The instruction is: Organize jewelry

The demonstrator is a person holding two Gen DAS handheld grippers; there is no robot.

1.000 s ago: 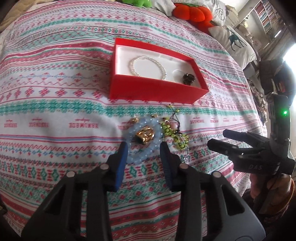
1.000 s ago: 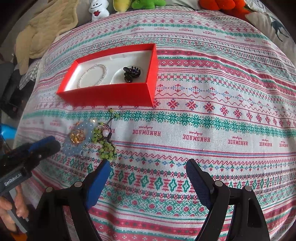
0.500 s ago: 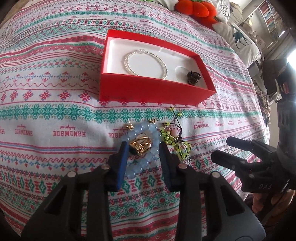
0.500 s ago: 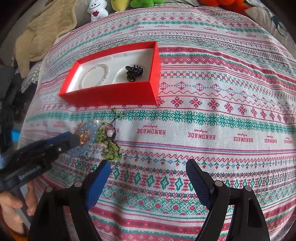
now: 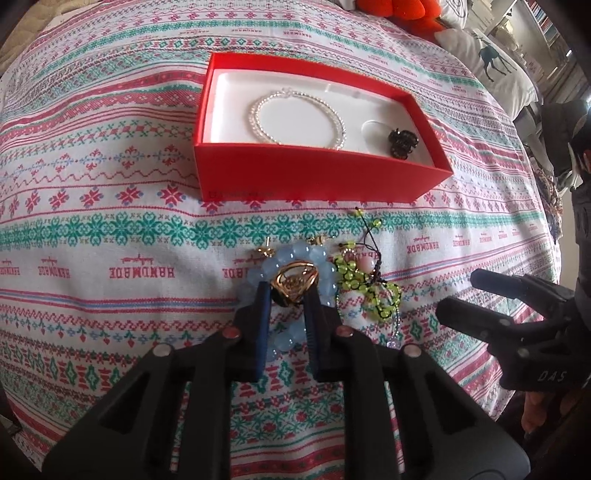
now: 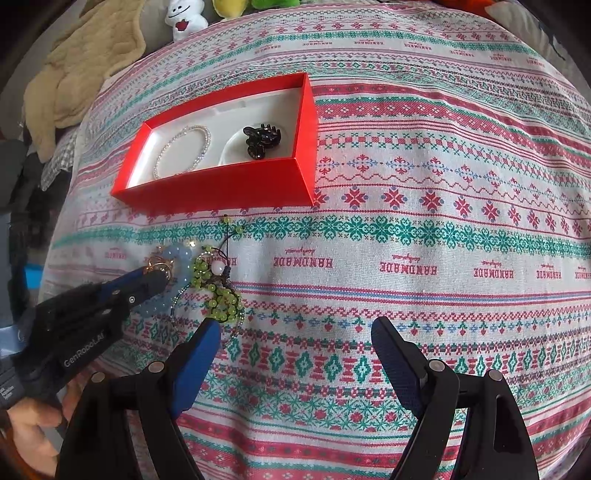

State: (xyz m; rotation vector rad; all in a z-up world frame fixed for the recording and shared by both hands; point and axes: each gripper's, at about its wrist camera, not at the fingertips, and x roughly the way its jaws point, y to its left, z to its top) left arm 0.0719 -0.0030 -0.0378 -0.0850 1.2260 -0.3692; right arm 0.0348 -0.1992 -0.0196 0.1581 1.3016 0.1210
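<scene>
A gold ring (image 5: 295, 282) lies inside a pale blue bead bracelet (image 5: 295, 254) on the patterned bedspread. My left gripper (image 5: 287, 290) points down at it. Its jaws are closing, and the blue pads touch the ring on both sides. Right of it lies a green bead bracelet (image 5: 369, 288) with a dark cord. Behind stands a red box (image 5: 314, 173) holding a pearl bracelet (image 5: 295, 118) and a black hair clip (image 5: 402, 142). My right gripper (image 6: 295, 326) hovers open over bare cloth, just right of the green bead bracelet (image 6: 218, 291), with nothing between its fingers.
Two small gold earrings (image 5: 266, 251) lie at the blue bracelet's far edge. A beige blanket (image 6: 85, 62) and plush toys (image 6: 184, 18) line the bed's far side. A deer-print pillow (image 5: 491, 62) sits far right. Wide bedspread (image 6: 443, 221) stretches right of the box.
My left gripper has moved forward and down onto the jewelry pile, and its jaws have narrowed from around the blue bracelet onto the gold ring. The right gripper has kept still.
</scene>
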